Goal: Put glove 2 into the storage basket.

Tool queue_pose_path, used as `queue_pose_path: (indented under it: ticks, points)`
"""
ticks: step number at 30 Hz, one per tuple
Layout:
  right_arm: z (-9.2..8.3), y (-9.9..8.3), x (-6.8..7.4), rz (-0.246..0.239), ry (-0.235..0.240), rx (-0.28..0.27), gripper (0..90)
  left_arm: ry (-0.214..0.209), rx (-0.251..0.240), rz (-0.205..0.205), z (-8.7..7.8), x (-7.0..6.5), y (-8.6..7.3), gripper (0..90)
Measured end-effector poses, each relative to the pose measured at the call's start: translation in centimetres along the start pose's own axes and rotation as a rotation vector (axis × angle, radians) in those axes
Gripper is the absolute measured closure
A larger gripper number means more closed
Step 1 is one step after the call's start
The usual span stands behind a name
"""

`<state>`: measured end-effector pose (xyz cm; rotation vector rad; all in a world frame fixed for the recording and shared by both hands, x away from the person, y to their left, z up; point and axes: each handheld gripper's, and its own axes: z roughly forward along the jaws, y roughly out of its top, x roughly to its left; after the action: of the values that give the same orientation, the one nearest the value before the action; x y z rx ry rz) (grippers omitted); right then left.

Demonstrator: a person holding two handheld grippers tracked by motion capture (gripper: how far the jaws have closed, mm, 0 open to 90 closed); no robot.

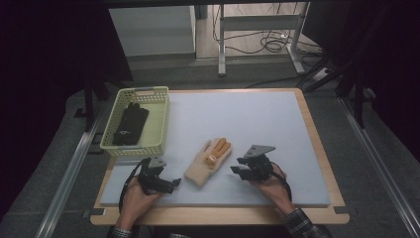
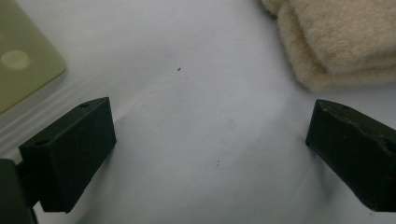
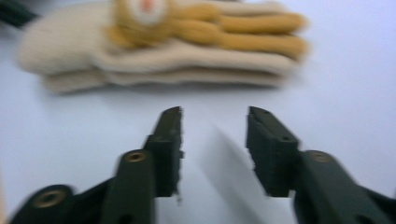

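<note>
A cream knitted glove [image 1: 208,162] with orange fingertips lies flat on the white mat, stacked on a second cream glove [image 3: 163,70]. My right gripper [image 1: 239,169] sits just right of the gloves, its jaws apart with only bare mat between them [image 3: 215,140]. My left gripper [image 1: 174,184] rests left of the gloves near the mat's front edge, jaws wide open over bare mat [image 2: 210,140], with the cream cuff [image 2: 336,42] beyond its right jaw. A black glove [image 1: 130,124] lies in the yellow-green basket [image 1: 161,124].
The basket stands at the mat's left rear corner; its base [image 2: 23,65] shows at the left gripper view's upper left. The white mat [image 1: 247,119] lies on a wooden table [image 1: 317,144]. A table frame and cables [image 1: 267,39] stand on the floor behind.
</note>
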<state>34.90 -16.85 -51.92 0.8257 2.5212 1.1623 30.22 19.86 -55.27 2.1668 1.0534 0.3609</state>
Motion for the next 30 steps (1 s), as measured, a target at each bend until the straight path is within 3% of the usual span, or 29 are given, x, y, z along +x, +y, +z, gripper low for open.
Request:
queue_pose_path:
  ticks: [4, 13, 17, 23, 28, 30]
  points:
    - [-0.8, -0.8, -1.9, 0.042, -0.055, 0.014, 36.4, -0.001, 0.0, 0.001, 0.0, 0.0, 0.0, 0.9]
    - [-1.6, -2.6, -4.9, 0.078, -0.182, 0.017, 20.5, -0.005, 0.004, 0.003, 0.1, 0.0, 0.0, 0.0]
    - [-1.5, -2.8, -5.4, 0.108, -0.183, 0.039, 18.4, -0.005, 0.005, 0.003, 0.1, 0.0, 0.0, 0.0]
    - [-1.3, -2.8, -5.2, 0.092, -0.193, 0.052, 17.7, -0.003, 0.008, 0.0, 0.0, -0.1, 0.1, 0.0]
    - [-1.3, -2.9, -5.2, 0.087, -0.197, 0.05, 17.8, 0.007, 0.031, -0.028, 0.0, -0.2, 0.6, 0.5]
    - [-1.3, -2.9, -5.2, 0.086, -0.197, 0.049, 17.8, -0.013, 0.028, -0.047, -0.2, -0.3, 0.8, 0.4]
